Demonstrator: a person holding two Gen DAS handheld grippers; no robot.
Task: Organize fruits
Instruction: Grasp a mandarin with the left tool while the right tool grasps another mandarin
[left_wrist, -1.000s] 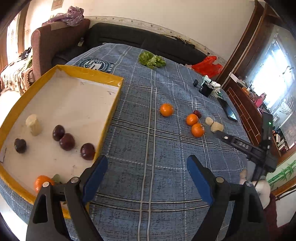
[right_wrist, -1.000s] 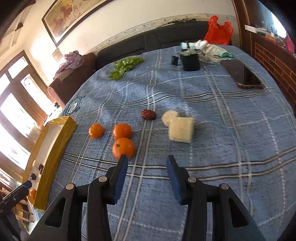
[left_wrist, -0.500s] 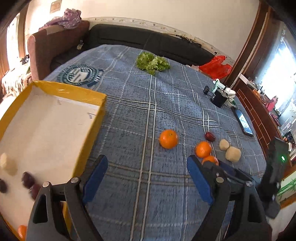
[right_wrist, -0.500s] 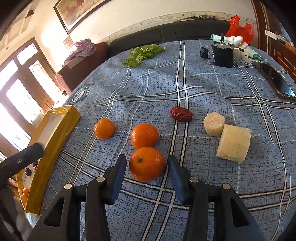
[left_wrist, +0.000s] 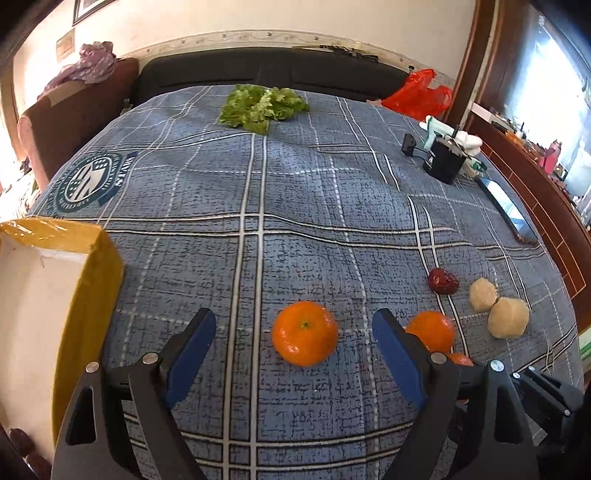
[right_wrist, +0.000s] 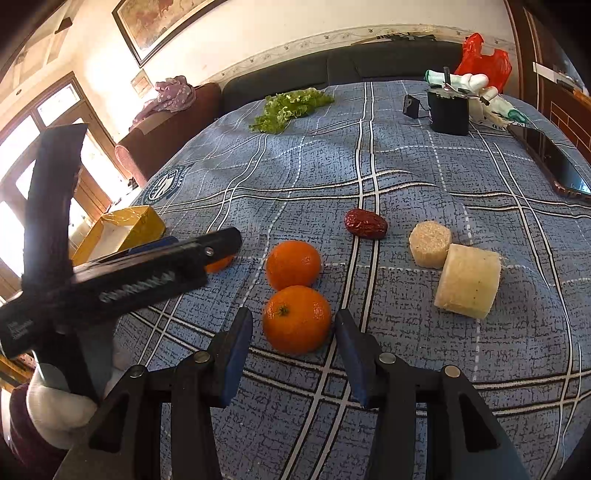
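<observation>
Three oranges lie on the blue plaid cloth. My left gripper (left_wrist: 293, 341) is open around the leftmost orange (left_wrist: 305, 333), not touching it. My right gripper (right_wrist: 293, 338) is open with its blue pads on either side of the nearest orange (right_wrist: 296, 319); a second orange (right_wrist: 293, 264) sits just behind it. A red date (right_wrist: 365, 223) and two pale peeled chunks (right_wrist: 430, 243) (right_wrist: 468, 281) lie to the right. The yellow-rimmed tray (left_wrist: 86, 295) is at the left; dark fruits (left_wrist: 22, 443) show at its near corner. The left gripper's body (right_wrist: 122, 280) crosses the right wrist view.
Green lettuce (left_wrist: 262, 105) lies at the table's far side. A black cup (right_wrist: 447, 112) with white items, a small black block (right_wrist: 412, 106) and a phone (right_wrist: 559, 166) stand at the right. A red bag (left_wrist: 417, 94) and a dark sofa lie beyond.
Both grippers have moved forward. The left swung right, away from the tray, and now has the leftmost orange between its fingers. The right closed in on the nearest orange.
</observation>
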